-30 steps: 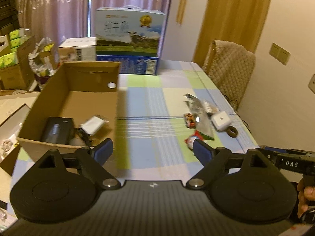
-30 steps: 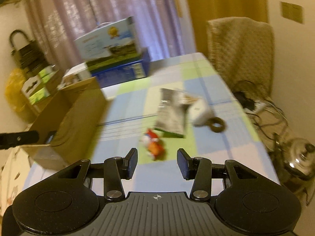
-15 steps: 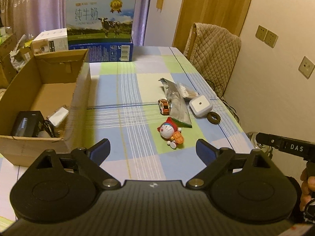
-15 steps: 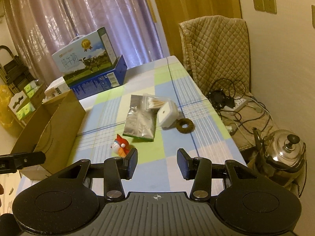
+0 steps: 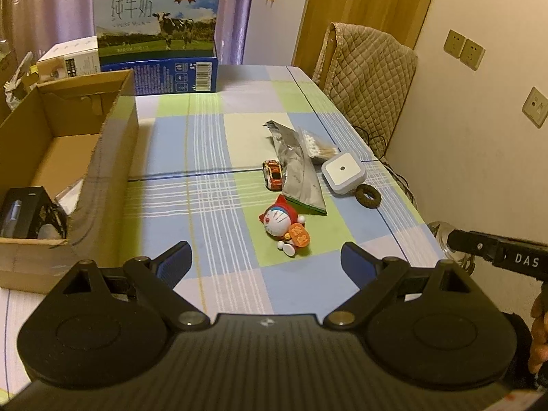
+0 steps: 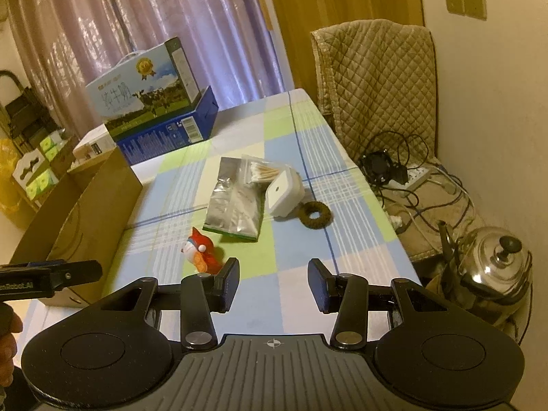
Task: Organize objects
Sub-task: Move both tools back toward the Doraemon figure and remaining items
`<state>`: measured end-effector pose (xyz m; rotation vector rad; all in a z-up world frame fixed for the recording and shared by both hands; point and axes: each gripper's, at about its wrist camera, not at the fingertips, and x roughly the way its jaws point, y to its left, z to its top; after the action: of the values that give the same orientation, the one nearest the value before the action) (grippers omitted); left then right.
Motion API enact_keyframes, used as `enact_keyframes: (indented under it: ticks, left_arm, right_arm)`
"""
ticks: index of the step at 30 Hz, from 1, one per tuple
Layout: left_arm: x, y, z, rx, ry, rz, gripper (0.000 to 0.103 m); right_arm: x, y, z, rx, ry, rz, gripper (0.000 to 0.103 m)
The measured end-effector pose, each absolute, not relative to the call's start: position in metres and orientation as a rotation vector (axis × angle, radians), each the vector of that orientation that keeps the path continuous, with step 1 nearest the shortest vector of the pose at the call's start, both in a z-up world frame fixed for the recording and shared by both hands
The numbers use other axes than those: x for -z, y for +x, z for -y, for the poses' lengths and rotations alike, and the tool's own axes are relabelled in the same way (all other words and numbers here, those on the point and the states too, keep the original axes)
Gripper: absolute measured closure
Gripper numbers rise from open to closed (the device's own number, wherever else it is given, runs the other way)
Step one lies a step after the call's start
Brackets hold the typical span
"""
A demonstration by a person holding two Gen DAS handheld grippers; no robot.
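On the checked tablecloth [image 5: 212,157] lie a blue-and-red cat figurine [image 5: 284,226], a small toy car [image 5: 273,174], a silver foil pouch [image 5: 299,174], a bag of cotton swabs [image 5: 316,145], a white square device [image 5: 343,172] and a dark ring [image 5: 368,197]. My left gripper [image 5: 267,262] hangs open just short of the figurine, nothing between its fingers. My right gripper [image 6: 273,284] is open too, with the figurine [image 6: 202,253] just beyond its left finger. An open cardboard box [image 5: 68,157] at the left holds a black item [image 5: 20,210].
A milk carton case [image 5: 156,30] and a small white box [image 5: 70,58] stand at the table's far end. A quilt-covered chair [image 5: 366,75] stands by the right edge. Beside the table are a metal kettle [image 6: 493,267] and tangled cables [image 6: 400,171] on the floor.
Both views have swung right and steadied from blur, and the figurine now sits centred ahead of the left gripper. Both grippers stayed open.
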<state>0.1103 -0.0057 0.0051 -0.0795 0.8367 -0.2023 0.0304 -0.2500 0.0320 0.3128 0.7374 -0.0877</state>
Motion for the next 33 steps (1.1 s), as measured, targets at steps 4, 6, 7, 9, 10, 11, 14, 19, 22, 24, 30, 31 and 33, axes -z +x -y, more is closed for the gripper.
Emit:
enact_keyframes:
  ticks: [4,6,7,9,10,11,14,19,22,24,30,31,33]
  left_arm:
    - [0.002,0.12,0.014,0.211,-0.076,-0.844,0.011]
    - [0.006,0.125,0.018,0.215,-0.077,-0.847,0.012]
    - [0.008,0.128,0.02,0.216,-0.078,-0.848,0.011]
    - [0.013,0.133,0.023,0.217,-0.081,-0.849,0.012]
    - [0.016,0.137,0.025,0.217,-0.084,-0.852,0.012]
    - [0.018,0.14,0.026,0.217,-0.088,-0.855,0.012]
    - [0.028,0.151,0.031,0.215,-0.094,-0.868,0.012]
    - [0.045,0.168,0.036,0.214,-0.106,-0.885,0.012]
    - [0.058,0.177,0.038,0.213,-0.112,-0.899,0.012]
    - [0.065,0.182,0.04,0.217,-0.121,-0.905,0.012]
    - [0.088,0.199,0.049,0.213,-0.123,-0.927,0.02]
    - [0.092,0.202,0.05,0.212,-0.123,-0.927,0.022]
    - [0.097,0.208,0.052,0.213,-0.128,-0.927,0.023]
  right_arm:
    - [-0.032,0.042,0.253,0.087,0.23,-0.768,0.061]
    - [-0.031,0.048,0.257,0.08,0.218,-0.775,0.061]
    - [-0.03,0.051,0.261,0.077,0.217,-0.776,0.061]
    - [-0.028,0.058,0.267,0.074,0.2,-0.785,0.061]
    - [-0.026,0.063,0.271,0.072,0.185,-0.789,0.061]
    - [-0.025,0.068,0.274,0.067,0.17,-0.793,0.061]
    - [-0.019,0.084,0.287,0.048,0.138,-0.807,0.061]
    - [-0.006,0.108,0.303,0.007,0.095,-0.822,0.061]
    - [0.006,0.119,0.309,-0.002,0.076,-0.839,0.061]
    - [0.013,0.126,0.313,-0.007,0.074,-0.849,0.061]
    - [0.038,0.145,0.317,-0.034,0.058,-0.871,0.061]
    - [0.041,0.148,0.317,-0.04,0.05,-0.875,0.061]
    - [0.048,0.154,0.316,-0.052,0.034,-0.879,0.061]
